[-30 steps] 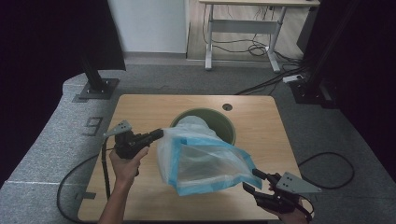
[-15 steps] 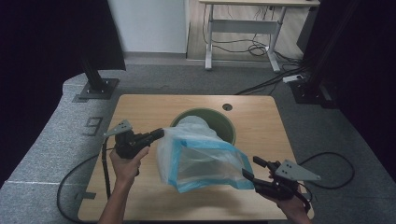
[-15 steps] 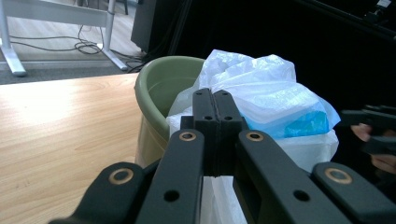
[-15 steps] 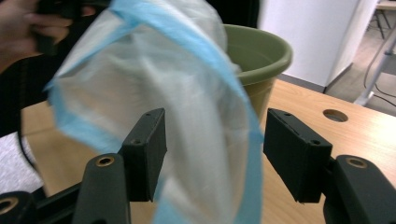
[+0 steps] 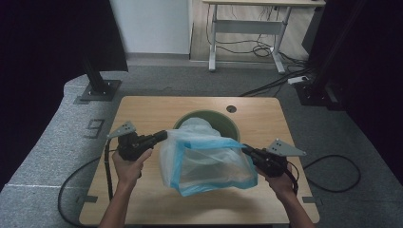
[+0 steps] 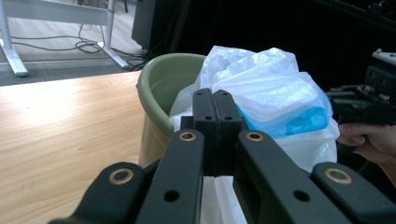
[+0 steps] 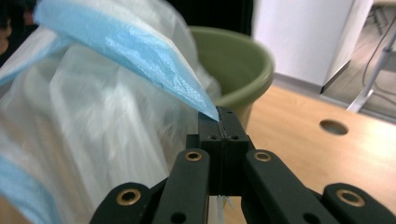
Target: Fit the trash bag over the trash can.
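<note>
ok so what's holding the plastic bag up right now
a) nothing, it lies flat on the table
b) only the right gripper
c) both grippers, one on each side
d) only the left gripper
c: the left gripper and the right gripper are each shut on an edge of the bag, which hangs stretched between them in front of the green bin.

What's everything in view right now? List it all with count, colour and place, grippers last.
Plastic bag: one, clear with blue edges, held stretched between both grippers in front of the bin.
Bin: one, olive green, table centre, a white liner bunched inside.
Table: one, light wood, a round hole near its far edge.
Desk: one, white-framed, beyond on the floor.
Left gripper: black, shut on the bag's left edge.
Right gripper: black, shut on the bag's right corner.
</note>
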`<state>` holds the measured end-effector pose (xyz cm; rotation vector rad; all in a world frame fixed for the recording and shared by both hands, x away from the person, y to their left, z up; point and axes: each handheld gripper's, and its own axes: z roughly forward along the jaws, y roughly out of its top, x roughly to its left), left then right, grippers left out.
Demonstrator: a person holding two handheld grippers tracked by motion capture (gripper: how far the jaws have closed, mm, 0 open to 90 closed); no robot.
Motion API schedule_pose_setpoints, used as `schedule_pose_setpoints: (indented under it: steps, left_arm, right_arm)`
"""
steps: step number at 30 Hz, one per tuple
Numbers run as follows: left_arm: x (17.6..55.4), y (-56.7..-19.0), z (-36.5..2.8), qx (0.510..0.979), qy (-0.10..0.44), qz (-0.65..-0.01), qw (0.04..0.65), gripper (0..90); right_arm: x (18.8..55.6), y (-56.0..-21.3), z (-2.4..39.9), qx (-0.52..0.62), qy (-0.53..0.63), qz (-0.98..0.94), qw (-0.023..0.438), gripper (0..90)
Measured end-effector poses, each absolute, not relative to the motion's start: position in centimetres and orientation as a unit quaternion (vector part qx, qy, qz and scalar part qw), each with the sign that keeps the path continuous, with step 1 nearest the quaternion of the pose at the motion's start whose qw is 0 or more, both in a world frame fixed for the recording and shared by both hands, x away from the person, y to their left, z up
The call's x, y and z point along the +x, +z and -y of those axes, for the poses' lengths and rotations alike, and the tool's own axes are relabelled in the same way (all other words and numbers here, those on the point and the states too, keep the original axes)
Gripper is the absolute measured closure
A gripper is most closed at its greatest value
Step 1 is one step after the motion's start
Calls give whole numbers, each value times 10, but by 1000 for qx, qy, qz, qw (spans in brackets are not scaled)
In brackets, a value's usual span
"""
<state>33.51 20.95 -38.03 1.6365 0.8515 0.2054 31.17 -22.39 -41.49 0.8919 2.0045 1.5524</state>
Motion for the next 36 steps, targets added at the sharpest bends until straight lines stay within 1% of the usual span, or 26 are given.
schedule_pose_setpoints:
  steps: [4, 8, 12, 15, 21, 26, 36]
  left_arm:
    - [338, -377, -207, 709, 94, -366, 595, 898]
    - [345, -371, -206, 711, 99, -366, 593, 898]
    - [355, -366, -203, 718, 106, -367, 581, 898]
    - [365, -366, -202, 723, 110, -374, 570, 898]
    - [385, -373, -201, 727, 116, -394, 551, 898]
    - [402, -383, -201, 727, 110, -410, 539, 898]
    - [415, -400, -199, 736, 126, -426, 510, 898]
  right_arm:
    - [317, -406, 224, 321, 561, -722, 247, 887]
    - [328, -390, 227, 322, 562, -712, 271, 887]
    - [348, -373, 227, 328, 555, -707, 291, 887]
    - [368, -370, 224, 343, 540, -709, 298, 887]
    - [405, -381, 214, 368, 523, -709, 297, 887]
    - [429, -394, 209, 384, 527, -702, 286, 886]
    - [446, -417, 201, 403, 511, -709, 272, 886]
